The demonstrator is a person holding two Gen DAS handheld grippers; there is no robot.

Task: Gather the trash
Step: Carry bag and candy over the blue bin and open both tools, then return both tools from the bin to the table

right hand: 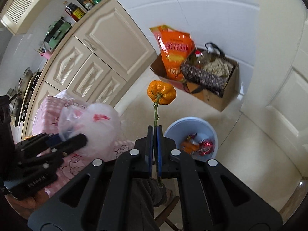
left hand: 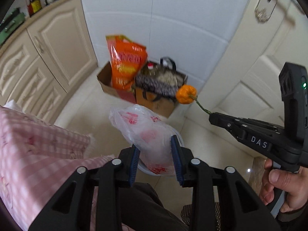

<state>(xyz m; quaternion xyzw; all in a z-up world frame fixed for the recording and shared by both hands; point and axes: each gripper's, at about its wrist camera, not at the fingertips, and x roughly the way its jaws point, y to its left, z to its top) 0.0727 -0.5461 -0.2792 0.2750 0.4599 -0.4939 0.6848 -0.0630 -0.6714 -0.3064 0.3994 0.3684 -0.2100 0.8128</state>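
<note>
Right gripper pinched stem of orange pepper; left gripper clamped white plastic bag; blue bin below.

One plastic bag, one orange pepper, one bin, one cardboard box, two grippers.

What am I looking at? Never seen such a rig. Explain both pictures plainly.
No robot here: a person holds a two-finger gripper in each hand, each with a fisheye camera looking along its fingers. The left view shows the left gripper around a white plastic bag; whether it is clamped I cannot tell. The right view shows the right gripper shut on the green stem of a small orange pumpkin-like fruit. Below on the floor stands a pale bin holding wrappers, and a cardboard box by the wall.
</note>
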